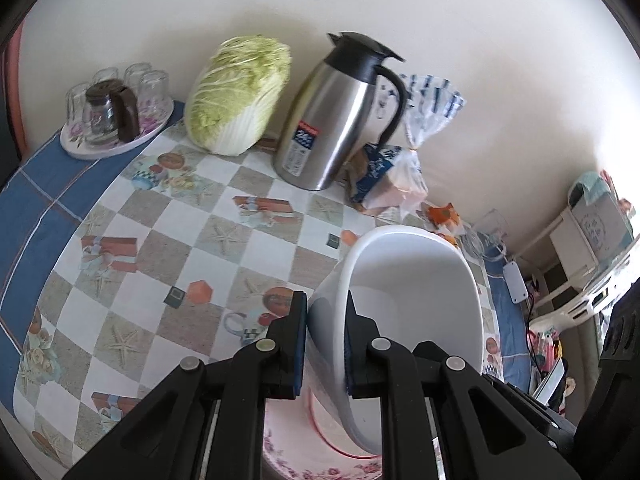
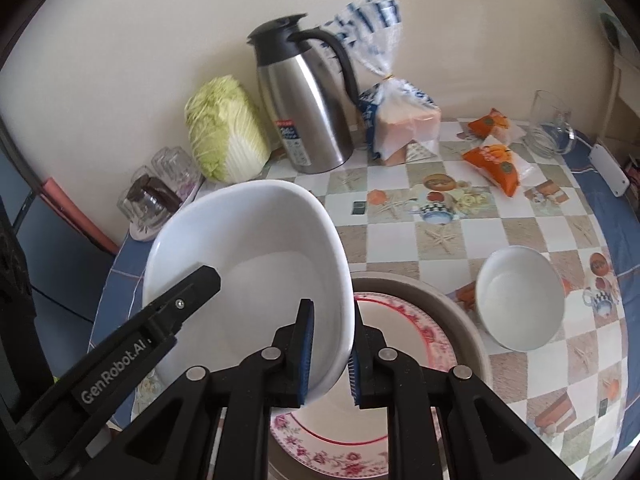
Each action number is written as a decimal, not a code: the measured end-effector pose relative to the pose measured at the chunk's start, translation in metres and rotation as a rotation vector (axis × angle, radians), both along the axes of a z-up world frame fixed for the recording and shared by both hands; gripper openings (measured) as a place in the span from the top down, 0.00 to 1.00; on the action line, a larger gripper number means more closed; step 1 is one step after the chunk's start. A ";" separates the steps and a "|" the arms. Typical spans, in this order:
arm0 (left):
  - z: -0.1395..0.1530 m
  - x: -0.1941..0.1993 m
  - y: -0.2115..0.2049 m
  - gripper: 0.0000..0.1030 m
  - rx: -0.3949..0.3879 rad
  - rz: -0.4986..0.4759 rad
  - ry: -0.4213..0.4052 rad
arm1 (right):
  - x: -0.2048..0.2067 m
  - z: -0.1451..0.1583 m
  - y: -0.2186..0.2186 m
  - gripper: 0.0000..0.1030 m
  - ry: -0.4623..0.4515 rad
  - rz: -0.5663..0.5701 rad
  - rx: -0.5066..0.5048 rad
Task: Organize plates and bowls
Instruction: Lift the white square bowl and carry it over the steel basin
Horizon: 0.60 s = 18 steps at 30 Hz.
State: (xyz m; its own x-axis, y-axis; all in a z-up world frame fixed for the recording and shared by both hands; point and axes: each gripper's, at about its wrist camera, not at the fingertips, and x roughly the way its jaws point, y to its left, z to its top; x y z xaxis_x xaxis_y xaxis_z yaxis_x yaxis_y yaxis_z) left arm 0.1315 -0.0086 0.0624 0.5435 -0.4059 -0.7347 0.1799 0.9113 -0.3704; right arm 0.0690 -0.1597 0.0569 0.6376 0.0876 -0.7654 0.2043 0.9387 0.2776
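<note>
White bowl (image 2: 256, 276) pinched at opposite rims by left hand-held gripper (image 1: 327, 344) and right hand-held gripper (image 2: 331, 354), both angled down.

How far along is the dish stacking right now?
Done: the floral plate sits nested on a larger grey plate. In hand: the left gripper and right gripper each clamp a rim of the large white bowl, held tilted above the plates. Left: the small white bowl stands apart.

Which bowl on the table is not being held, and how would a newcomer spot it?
Start at the steel thermos jug by the wall, then come forward across the checked tablecloth. The small white bowl stands alone, right of the stacked plates; unlike the large white bowl, no hand-held gripper touches it.
</note>
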 end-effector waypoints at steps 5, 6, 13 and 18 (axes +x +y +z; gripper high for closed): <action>0.007 -0.007 -0.016 0.85 0.013 -0.020 -0.018 | -0.011 0.005 -0.016 0.83 -0.025 -0.025 0.012; 0.008 -0.008 -0.019 0.85 0.012 -0.025 -0.020 | -0.013 0.006 -0.019 0.83 -0.030 -0.032 0.014; 0.017 -0.016 -0.037 0.85 0.026 -0.057 -0.042 | -0.027 0.008 -0.039 0.83 -0.044 -0.051 0.050; 0.021 -0.022 -0.048 0.85 0.038 -0.073 -0.054 | -0.036 0.008 -0.049 0.83 -0.056 -0.066 0.067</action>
State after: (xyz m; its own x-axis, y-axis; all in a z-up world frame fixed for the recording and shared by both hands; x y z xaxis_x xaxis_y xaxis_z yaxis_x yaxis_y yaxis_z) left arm 0.1099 -0.0564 0.0834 0.5525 -0.4184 -0.7208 0.2654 0.9082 -0.3238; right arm 0.0333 -0.2088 0.0644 0.6853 0.0934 -0.7223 0.2480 0.9026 0.3519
